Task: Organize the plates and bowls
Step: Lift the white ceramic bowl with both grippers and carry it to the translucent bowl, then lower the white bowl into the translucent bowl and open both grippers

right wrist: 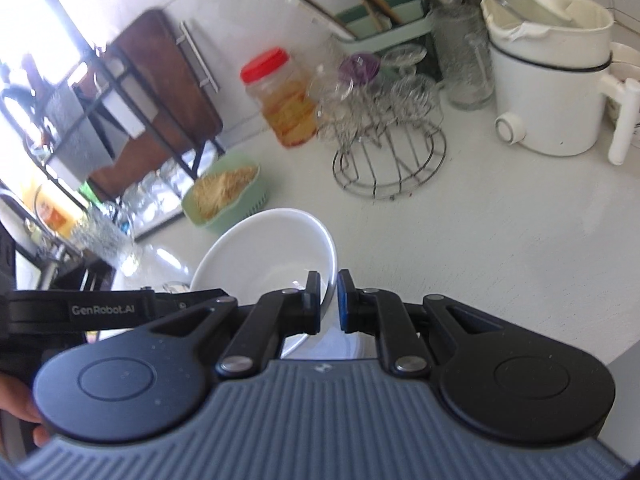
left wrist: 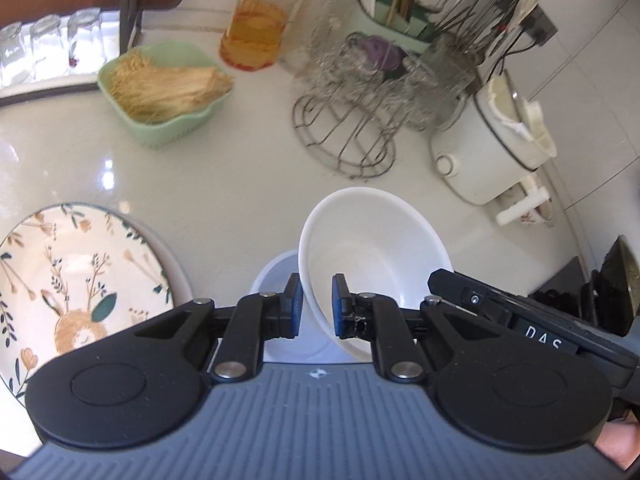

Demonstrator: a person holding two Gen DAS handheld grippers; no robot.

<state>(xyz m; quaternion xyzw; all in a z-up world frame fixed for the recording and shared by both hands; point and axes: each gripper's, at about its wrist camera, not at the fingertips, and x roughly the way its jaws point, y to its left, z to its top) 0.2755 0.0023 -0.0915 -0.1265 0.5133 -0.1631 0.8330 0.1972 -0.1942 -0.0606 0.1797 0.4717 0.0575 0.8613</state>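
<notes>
A white bowl (left wrist: 372, 248) hangs tilted above the counter, held from both sides. My left gripper (left wrist: 317, 306) is shut on its near-left rim. My right gripper (right wrist: 329, 300) is shut on the opposite rim of the same bowl (right wrist: 272, 252); its body also shows in the left wrist view (left wrist: 520, 316). Below the held bowl sits a second pale bowl (left wrist: 276, 280) on the counter. A floral plate (left wrist: 72, 288) on a stack lies at the left.
A green basket of dried noodles (left wrist: 160, 92), a red-lidded jar (left wrist: 256, 20), a wire glass rack (left wrist: 360, 112), a utensil holder (left wrist: 404, 12) and a white kettle (left wrist: 492, 140) stand behind. Upturned glasses (left wrist: 48, 48) are at far left. A stove (left wrist: 592, 292) is at right.
</notes>
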